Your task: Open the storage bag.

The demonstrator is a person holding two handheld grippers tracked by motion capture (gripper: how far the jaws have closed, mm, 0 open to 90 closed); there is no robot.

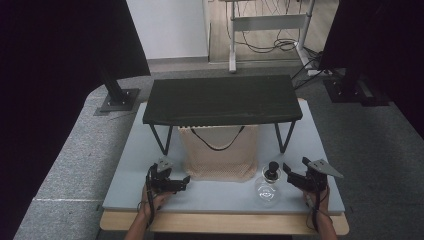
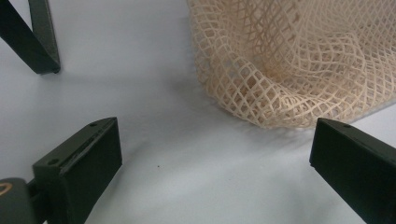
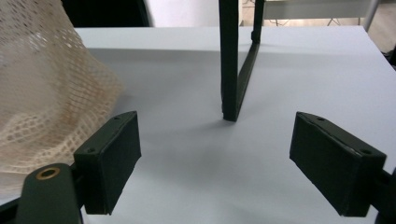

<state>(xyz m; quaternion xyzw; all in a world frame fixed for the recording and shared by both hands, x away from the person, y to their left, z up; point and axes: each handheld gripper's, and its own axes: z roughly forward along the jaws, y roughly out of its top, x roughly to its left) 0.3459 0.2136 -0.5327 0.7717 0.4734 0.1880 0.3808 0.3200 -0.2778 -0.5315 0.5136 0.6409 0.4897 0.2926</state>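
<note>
Both grippers, left gripper (image 1: 186, 181) and right gripper (image 1: 287, 170), rest spread and empty on the worktop (image 1: 125, 165). Mesh bag (image 1: 220, 152) hangs untouched between them, glass bottle (image 1: 268, 186) probably beside it; nothing begun.

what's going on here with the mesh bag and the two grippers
A person holds a gripper in each hand at the near edge of the table. The left gripper and right gripper are both open and hold nothing. A mesh bag lies between them, partly under a black stand. A glass bottle with a dark stopper sits beside the bag, near the right gripper. Nothing is grasped yet.
</note>
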